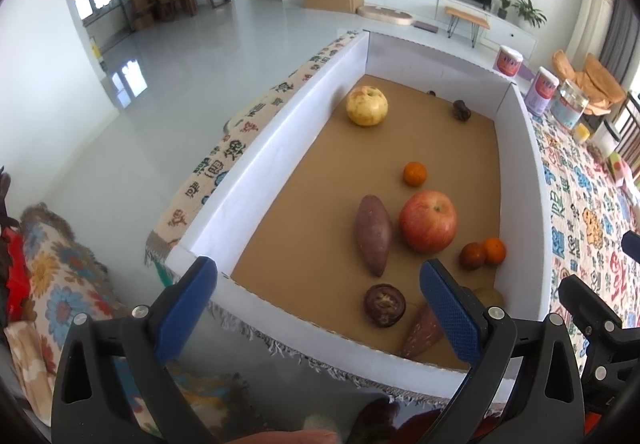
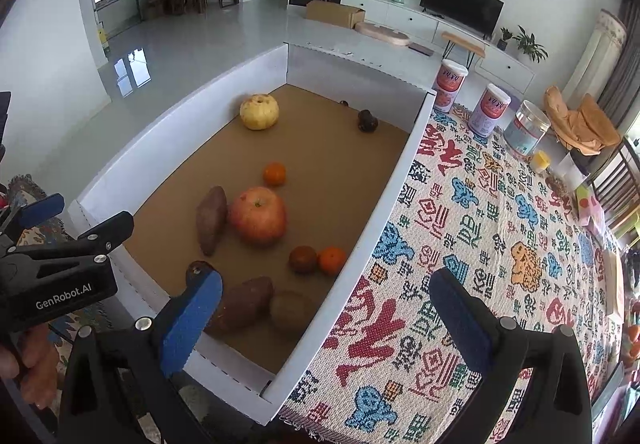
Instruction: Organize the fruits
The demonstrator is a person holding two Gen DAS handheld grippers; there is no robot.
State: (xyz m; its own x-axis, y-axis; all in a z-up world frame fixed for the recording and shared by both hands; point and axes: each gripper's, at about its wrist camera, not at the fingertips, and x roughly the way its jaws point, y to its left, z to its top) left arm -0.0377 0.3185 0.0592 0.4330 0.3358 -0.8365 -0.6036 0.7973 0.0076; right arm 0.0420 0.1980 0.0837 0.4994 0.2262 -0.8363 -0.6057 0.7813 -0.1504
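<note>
A shallow white-walled cardboard box (image 1: 280,132) (image 2: 392,180) sits on a patterned tablecloth. Inside lie a red apple (image 1: 428,222) (image 2: 258,215), a yellow apple (image 1: 367,105) (image 2: 259,111), two sweet potatoes (image 1: 373,234) (image 2: 211,219), small oranges (image 1: 414,174) (image 2: 274,174), a dark round fruit (image 1: 384,304) and a kiwi (image 2: 289,310). My left gripper (image 1: 318,308) hovers open over the box's near wall, holding nothing. My right gripper (image 2: 326,318) is open above the box's near right corner, also holding nothing.
The patterned tablecloth (image 2: 500,252) stretches to the right of the box. Two pink-labelled canisters (image 2: 489,115) and a clear jar (image 2: 526,132) stand at the far end. A chair with a floral cover (image 1: 52,276) is at the left, beside open floor.
</note>
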